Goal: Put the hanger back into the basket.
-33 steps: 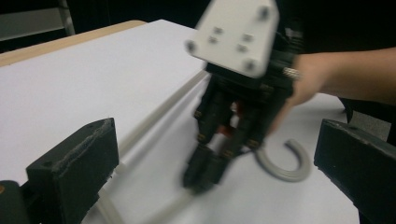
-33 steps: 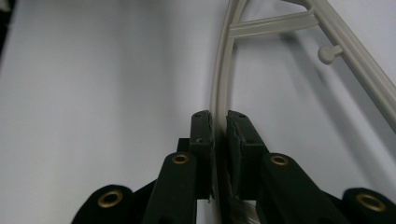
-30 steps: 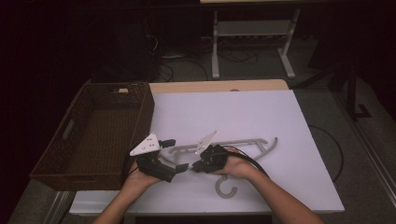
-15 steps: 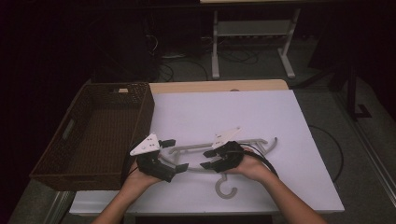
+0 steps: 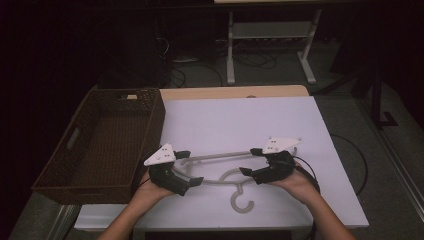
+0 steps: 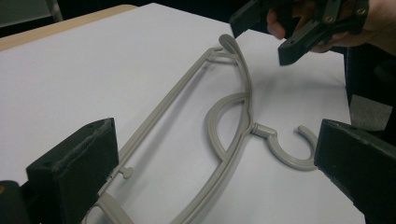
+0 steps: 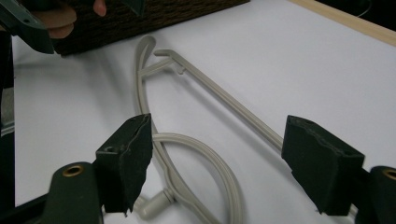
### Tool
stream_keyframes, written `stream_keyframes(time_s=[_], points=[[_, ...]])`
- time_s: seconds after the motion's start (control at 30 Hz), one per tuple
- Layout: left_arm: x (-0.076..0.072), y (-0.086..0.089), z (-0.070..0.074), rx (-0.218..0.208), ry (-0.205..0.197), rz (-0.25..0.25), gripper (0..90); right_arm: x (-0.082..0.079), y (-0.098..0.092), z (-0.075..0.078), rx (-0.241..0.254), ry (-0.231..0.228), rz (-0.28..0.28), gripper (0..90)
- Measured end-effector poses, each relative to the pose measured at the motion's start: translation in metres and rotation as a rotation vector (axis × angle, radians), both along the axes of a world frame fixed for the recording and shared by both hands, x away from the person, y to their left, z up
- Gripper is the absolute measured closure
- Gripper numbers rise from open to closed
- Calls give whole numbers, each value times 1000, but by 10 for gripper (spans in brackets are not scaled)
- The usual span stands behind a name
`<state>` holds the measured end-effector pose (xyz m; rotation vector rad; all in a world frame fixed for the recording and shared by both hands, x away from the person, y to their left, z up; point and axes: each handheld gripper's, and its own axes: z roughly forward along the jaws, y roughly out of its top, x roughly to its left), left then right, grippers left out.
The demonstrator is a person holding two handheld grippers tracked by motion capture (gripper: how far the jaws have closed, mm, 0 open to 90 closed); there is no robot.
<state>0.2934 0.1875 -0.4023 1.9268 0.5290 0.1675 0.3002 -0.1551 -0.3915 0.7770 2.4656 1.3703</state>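
Hanger [image 5: 220,167], one grey plastic piece, lies flat on the white table sheet [image 5: 240,120] just right of the single wicker basket [image 5: 100,140]. Left gripper [image 5: 186,170] stands spread over its near end; right gripper [image 5: 252,162], jaws just opened, straddles the other end with nothing pinched. Close both ends evenly before lifting.

i'm at a table [image 5: 235,92] with a pale wooden edge, its top covered by a white sheet [image 5: 240,125]. beyond it the room is dim, with a dark floor [image 5: 200,75] where cables [image 5: 182,60] lie loose, and a light metal stand [image 5: 272,35] rises behind the table's far edge
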Motion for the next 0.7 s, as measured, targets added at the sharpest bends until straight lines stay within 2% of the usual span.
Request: stream_keyframes(time_s=[0.1,0.17,0.23,0.37,0.4,0.47,0.5,0.53,0.57,0.63,0.67,0.7], points=[[2,-1,-1,14,-2,-6,0,-3,-6,1,11,-2,-16,239],[4,-3,-1,39,2,-20,0,-9,-18,0,27,0,-49,237],[5,-5,-2,61,5,-37,0,-10,-20,1,32,8,-59,237],[13,-14,-7,133,1,-72,2,-19,-36,-1,47,-2,-91,224],[13,-14,-7,133,1,-72,2,-21,-39,-2,50,-7,-103,214],[17,-21,-10,185,2,-102,2,-23,-44,-2,54,-10,-113,212],[17,-21,-10,185,2,-102,14,-25,-47,-3,62,-7,-121,212],[18,-24,-11,212,8,-151,86,-25,-50,-3,64,-10,-123,212],[18,-24,-11,212,8,-151,155,-26,-51,-4,65,-6,-129,212],[19,-29,-14,249,5,-185,162,-25,-52,-4,64,-6,-131,212],[21,-32,-18,281,5,-213,204,-23,-53,-4,70,-8,-137,212],[21,-32,-18,281,5,-213,222,-23,-53,-4,70,-8,-137,212]])
